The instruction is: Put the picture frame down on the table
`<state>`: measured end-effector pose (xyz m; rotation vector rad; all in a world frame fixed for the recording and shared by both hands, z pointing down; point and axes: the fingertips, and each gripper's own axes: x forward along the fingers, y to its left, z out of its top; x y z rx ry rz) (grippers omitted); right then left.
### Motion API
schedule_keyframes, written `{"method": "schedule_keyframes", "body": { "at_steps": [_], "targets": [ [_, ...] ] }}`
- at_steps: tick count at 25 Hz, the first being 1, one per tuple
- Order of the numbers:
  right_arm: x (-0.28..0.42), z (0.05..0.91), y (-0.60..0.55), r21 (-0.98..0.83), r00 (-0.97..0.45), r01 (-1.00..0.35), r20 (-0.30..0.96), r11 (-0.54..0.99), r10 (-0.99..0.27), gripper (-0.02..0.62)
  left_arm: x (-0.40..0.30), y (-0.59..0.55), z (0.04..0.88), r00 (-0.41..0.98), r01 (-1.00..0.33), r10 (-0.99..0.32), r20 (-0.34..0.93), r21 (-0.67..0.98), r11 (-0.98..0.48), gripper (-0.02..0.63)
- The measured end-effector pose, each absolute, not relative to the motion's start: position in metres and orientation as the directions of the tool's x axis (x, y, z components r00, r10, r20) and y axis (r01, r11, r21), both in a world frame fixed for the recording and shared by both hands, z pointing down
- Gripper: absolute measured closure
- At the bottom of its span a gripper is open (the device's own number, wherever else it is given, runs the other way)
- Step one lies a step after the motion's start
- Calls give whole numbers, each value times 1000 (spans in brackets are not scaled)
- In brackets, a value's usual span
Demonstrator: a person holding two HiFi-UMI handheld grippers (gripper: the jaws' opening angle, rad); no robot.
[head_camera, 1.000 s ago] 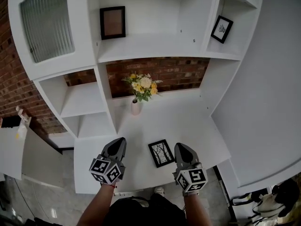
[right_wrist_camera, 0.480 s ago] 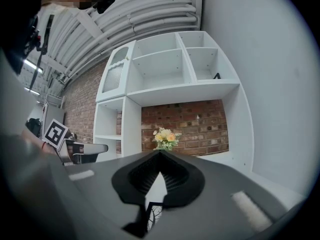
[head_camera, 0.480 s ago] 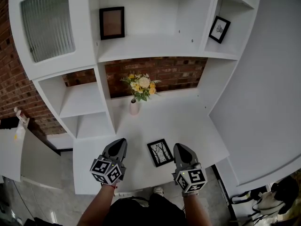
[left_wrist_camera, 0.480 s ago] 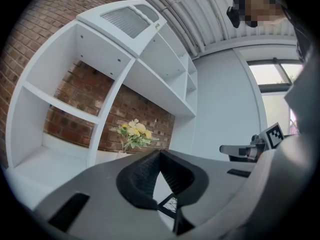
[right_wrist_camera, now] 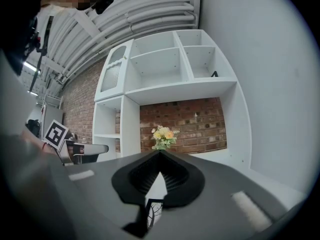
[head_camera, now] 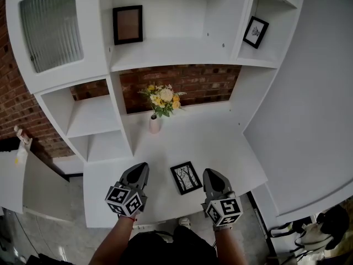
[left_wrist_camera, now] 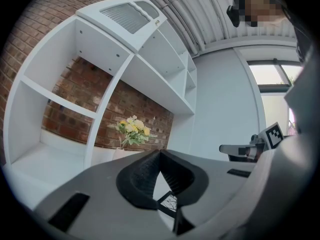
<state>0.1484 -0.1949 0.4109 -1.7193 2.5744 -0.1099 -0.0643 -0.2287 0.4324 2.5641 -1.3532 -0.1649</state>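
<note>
— How many frames do you count?
— Three. One frame (head_camera: 186, 177) lies flat on the table (head_camera: 220, 142) near its front edge, between the two grippers and touching neither. A second frame (head_camera: 127, 24) stands on the upper shelf (head_camera: 165, 53), and a third frame (head_camera: 255, 32) stands in the compartment to the right.
— And the rest?
— One vase (head_camera: 155, 124) with one bunch of flowers (head_camera: 163, 100), further back on the table. Two grippers, each with one cube.
— The fingers?
— The left gripper (head_camera: 139, 167) has its tips pressed together with nothing between them. The right gripper (head_camera: 210, 173) is the same, closed and empty.
— Anything different from a second ago?
— Very little. The frame lies where it lay, and both grippers keep their places either side of it. Only the shelves sit slightly further left in the head view.
— Any writing?
— The cubes (head_camera: 125, 199) carry black-and-white square markers. The frame on the table shows a drawing of bare trees.
</note>
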Motion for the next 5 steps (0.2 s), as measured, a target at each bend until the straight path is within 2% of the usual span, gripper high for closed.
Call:
{"method": "schedule_keyframes", "body": {
  "at_steps": [5],
  "targets": [
    [150,415,-197,-91,-383,-920,13,380,-924,592,-63,-232,436,566,-798,-824,20,264,-542,612]
  ]
}}
